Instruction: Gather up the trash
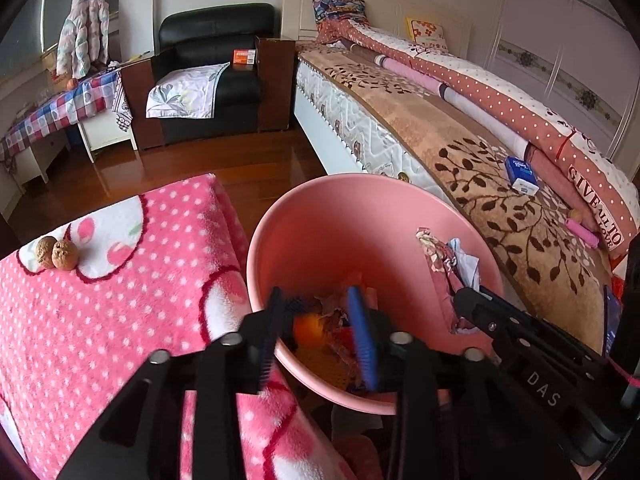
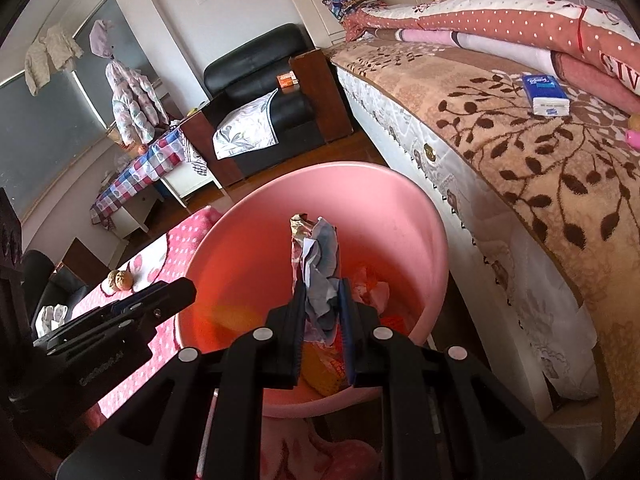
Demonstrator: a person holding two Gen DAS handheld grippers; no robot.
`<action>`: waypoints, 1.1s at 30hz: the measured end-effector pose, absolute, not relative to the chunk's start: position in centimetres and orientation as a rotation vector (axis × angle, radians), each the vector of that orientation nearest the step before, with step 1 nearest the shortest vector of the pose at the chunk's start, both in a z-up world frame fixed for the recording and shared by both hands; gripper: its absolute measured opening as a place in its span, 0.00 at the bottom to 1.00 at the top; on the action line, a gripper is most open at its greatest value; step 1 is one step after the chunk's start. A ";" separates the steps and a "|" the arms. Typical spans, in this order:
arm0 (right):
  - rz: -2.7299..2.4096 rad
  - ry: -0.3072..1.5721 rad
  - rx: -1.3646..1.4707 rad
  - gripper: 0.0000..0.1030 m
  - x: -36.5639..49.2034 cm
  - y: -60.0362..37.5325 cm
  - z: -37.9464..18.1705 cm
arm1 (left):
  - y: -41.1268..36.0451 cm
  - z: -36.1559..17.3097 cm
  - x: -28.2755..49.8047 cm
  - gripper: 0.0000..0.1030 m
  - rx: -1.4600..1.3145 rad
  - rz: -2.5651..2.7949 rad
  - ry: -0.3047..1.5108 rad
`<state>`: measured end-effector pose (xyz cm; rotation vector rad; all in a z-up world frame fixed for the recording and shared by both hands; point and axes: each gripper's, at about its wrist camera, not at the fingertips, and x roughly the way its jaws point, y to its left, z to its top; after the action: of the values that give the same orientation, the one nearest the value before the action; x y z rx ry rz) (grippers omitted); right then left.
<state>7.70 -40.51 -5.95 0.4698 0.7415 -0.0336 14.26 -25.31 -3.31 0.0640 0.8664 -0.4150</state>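
Over the pink bin (image 2: 400, 216), the right gripper (image 2: 320, 320) pinches a crumpled wrapper (image 2: 316, 264) above the rubbish inside. The left gripper (image 1: 320, 332) hangs beside it, jaws apart and empty. Two walnuts (image 1: 56, 254) sit at the blanket's (image 1: 120, 320) far edge.

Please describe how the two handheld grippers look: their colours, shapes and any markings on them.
Both grippers are black, with angular linkage arms joined by round silver pins. The left gripper has ribbed finger pads that are blue. The right gripper carries similar ribbed pads; its body shows the white letters "DAS" in the left wrist view. No hands or sleeves are visible.
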 end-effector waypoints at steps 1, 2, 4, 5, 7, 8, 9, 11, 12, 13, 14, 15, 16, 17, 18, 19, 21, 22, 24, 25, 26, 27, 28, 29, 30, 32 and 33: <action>-0.030 0.745 0.473 0.18 7.8 -40.5 -6.0 | -25.3 -3.3 14.2 0.43 0.061 -0.416 0.866; -0.028 0.747 0.475 0.21 7.9 -40.6 -6.0 | -25.2 -3.2 14.2 0.46 0.057 -0.418 0.865; -0.023 0.744 0.479 0.29 7.8 -40.6 -6.0 | -25.1 -3.1 14.1 0.50 0.052 -0.421 0.863; -0.020 0.737 0.480 0.33 7.8 -40.6 -5.9 | -25.0 -3.0 14.1 0.52 0.052 -0.422 0.861; -0.020 0.728 0.477 0.38 7.5 -40.5 -5.8 | -24.9 -2.9 13.9 0.54 0.055 -0.423 0.854; -0.018 0.725 0.475 0.40 7.4 -40.5 -5.7 | -24.9 -2.8 13.8 0.55 0.055 -0.424 0.851; -0.015 0.723 0.473 0.41 7.3 -40.4 -5.6 | -24.8 -2.8 13.7 0.55 0.055 -0.424 0.849; -0.011 0.719 0.472 0.41 7.0 -40.4 -5.4 | -24.7 -2.6 13.4 0.55 0.047 -0.426 0.843; -0.007 0.715 0.473 0.41 6.8 -40.4 -5.3 | -24.5 -2.5 13.3 0.55 0.043 -0.428 0.842; -0.003 0.711 0.474 0.41 6.6 -40.3 -5.2 | -24.4 -2.3 13.2 0.55 0.039 -0.429 0.840; -0.001 0.709 0.474 0.41 6.5 -40.3 -5.1 | -24.2 -2.2 13.0 0.55 0.036 -0.431 0.838; 0.000 0.704 0.468 0.41 6.2 -40.1 -4.8 | -24.0 -2.0 12.8 0.55 0.034 -0.432 0.834; -0.002 0.700 0.464 0.41 6.0 -40.1 -4.7 | -23.8 -1.8 12.5 0.55 0.034 -0.431 0.828; -0.005 0.695 0.457 0.41 5.7 -40.0 -4.4 | -23.6 -1.6 12.3 0.55 0.035 -0.432 0.824; -0.006 0.691 0.456 0.41 5.4 -39.8 -4.3 | -23.4 -1.5 12.1 0.55 0.036 -0.433 0.823; -0.005 0.685 0.454 0.41 5.2 -39.7 -4.0 | -23.2 -1.2 11.8 0.55 0.034 -0.437 0.820; -0.008 0.673 0.446 0.41 4.6 -39.4 -3.6 | -22.7 -0.9 11.4 0.56 0.027 -0.437 0.811; -0.010 0.665 0.438 0.41 4.2 -39.1 -3.3 | -22.4 -0.6 11.0 0.59 0.021 -0.434 0.803; -0.011 0.656 0.427 0.41 3.7 -38.7 -2.9 | -22.0 -0.3 10.5 0.63 0.015 -0.427 0.795; -0.011 0.649 0.420 0.41 3.3 -38.4 -2.6 | -21.7 -0.1 10.3 0.64 0.009 -0.426 0.790; -0.012 0.641 0.416 0.41 3.0 -38.2 -2.4 | -21.4 0.1 9.9 0.64 0.003 -0.425 0.785; -0.012 0.627 0.411 0.41 2.6 -37.9 -2.1 | -21.3 0.2 9.7 0.64 -0.001 -0.424 0.782; -0.013 0.612 0.404 0.42 2.1 -37.6 -1.8 | -21.0 0.4 9.3 0.64 -0.007 -0.423 0.779; -0.015 0.602 0.399 0.43 1.8 -37.4 -1.6 | -20.9 0.5 9.1 0.64 -0.010 -0.422 0.776; -0.023 0.590 0.390 0.45 1.4 -37.1 -1.2 | -20.7 0.7 8.8 0.64 -0.014 -0.421 0.770; -0.029 0.573 0.379 0.57 0.7 -36.7 -0.8 | -20.3 1.0 8.2 0.64 -0.018 -0.419 0.759; -0.028 0.563 0.378 0.57 0.3 -36.4 -0.6 | -20.1 1.2 7.9 0.64 -0.018 -0.418 0.753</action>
<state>0.26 -36.40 -0.60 0.3779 0.5631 -0.0281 7.86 -20.10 1.16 -0.0185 0.7528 -0.4181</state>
